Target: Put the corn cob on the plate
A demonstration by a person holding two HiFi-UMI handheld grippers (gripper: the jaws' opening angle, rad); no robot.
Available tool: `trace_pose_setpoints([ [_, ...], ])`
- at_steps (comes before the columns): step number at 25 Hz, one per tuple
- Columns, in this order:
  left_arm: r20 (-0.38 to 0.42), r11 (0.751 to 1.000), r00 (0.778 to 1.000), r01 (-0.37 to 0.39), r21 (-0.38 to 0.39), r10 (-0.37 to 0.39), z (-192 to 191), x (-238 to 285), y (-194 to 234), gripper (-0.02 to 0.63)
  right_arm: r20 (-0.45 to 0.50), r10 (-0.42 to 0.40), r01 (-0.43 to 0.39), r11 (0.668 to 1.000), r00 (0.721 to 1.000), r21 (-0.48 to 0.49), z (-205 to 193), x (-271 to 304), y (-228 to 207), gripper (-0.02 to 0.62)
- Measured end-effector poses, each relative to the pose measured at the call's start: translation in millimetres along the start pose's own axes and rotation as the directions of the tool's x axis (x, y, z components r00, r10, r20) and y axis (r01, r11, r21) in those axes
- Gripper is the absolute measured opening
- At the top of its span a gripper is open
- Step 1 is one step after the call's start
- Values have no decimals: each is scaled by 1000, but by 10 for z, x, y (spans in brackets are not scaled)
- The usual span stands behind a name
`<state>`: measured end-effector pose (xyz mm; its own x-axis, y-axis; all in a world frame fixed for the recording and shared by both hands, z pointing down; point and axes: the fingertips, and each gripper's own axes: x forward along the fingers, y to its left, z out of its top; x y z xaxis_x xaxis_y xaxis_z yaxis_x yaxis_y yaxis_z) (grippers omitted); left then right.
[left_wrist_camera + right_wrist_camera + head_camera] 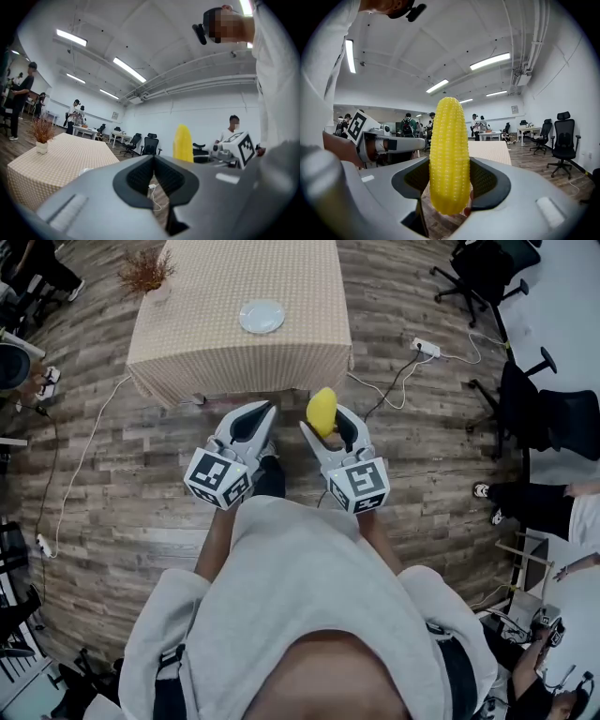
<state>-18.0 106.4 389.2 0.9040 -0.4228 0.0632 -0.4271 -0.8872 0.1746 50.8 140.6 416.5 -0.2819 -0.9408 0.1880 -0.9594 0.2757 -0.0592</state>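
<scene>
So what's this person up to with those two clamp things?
A person stands on a wooden floor with a gripper in each hand. The right gripper is clamped on a yellow corn cob, held upright. The left gripper is shut and empty. The plate sits bare on the cloth-covered table ahead.

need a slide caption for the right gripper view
Right gripper clamps a yellow corn cob upright between its jaws, with the checkered table ahead.
</scene>
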Motion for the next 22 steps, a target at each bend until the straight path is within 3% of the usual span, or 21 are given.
trace_pose_setpoints([
  [14,0,999,1000,-9,-50,9,366,557,1738,8,-47,10,-11,1000,999,-7,438,1834,-295,250],
  [22,2,997,1000,4,-80,-4,457,770,2438,8,-75,-25,24,1000,997,-10,527,2470,-443,250],
])
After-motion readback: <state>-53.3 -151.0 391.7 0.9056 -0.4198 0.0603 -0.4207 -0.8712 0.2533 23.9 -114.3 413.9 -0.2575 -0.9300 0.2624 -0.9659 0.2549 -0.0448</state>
